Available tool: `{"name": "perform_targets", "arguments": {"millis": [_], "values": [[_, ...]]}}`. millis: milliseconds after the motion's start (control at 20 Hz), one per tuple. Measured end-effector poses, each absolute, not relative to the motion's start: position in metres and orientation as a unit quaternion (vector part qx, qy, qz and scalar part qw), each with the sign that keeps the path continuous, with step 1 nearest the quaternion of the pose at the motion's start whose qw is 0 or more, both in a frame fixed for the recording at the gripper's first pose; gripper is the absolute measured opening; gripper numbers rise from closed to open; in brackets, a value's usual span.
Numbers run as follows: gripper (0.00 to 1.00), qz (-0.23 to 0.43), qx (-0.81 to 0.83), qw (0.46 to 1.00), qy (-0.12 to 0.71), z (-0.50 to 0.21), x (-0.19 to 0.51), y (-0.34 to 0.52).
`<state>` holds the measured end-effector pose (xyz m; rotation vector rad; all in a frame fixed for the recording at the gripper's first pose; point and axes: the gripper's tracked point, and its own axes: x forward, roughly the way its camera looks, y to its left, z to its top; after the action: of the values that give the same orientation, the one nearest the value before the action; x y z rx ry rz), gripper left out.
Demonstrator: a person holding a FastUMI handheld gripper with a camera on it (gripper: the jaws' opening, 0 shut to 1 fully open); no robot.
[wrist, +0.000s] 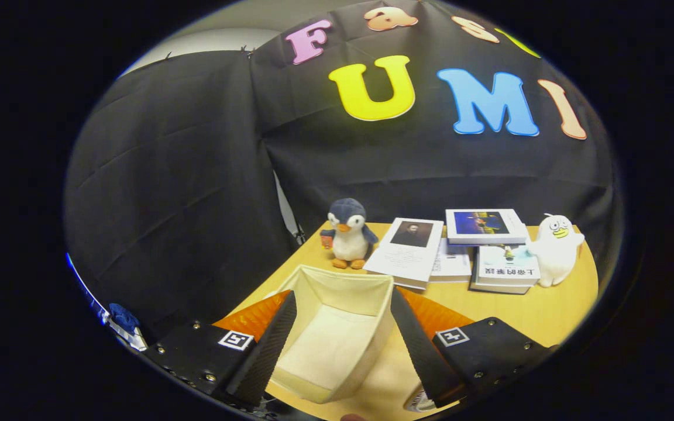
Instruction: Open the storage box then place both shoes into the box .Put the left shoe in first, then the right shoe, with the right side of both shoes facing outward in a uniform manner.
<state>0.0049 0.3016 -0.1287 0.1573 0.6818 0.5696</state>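
Wide-open fingers of the gripper [343,345], with nothing held, are seen on either side of the open storage box [337,333] on the table [547,310], so the left shoe should be found first.

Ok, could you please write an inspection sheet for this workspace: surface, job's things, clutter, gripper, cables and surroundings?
Surface: wooden table, bare near the fingers.
Job's things: cream storage box, open and empty, between the fingers; shoes nothing seen.
Clutter: penguin toy, books, white duck toy, all beyond the box.
Grippers: hand-held gripper open, fingers either side of the box, not pressing it.
Cables: nothing seen.
Surroundings: black cloth wall behind the table.
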Motion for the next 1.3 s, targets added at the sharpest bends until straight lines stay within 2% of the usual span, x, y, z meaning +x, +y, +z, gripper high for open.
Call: {"name": "perform_targets", "arguments": {"millis": [650,1300], "values": [[0.98,0.165,0.105,0.890,0.413,-0.255,-0.001,0.170],[0.97,0.122,0.166,0.823,0.529,-0.353,-0.054,0.140]]}}
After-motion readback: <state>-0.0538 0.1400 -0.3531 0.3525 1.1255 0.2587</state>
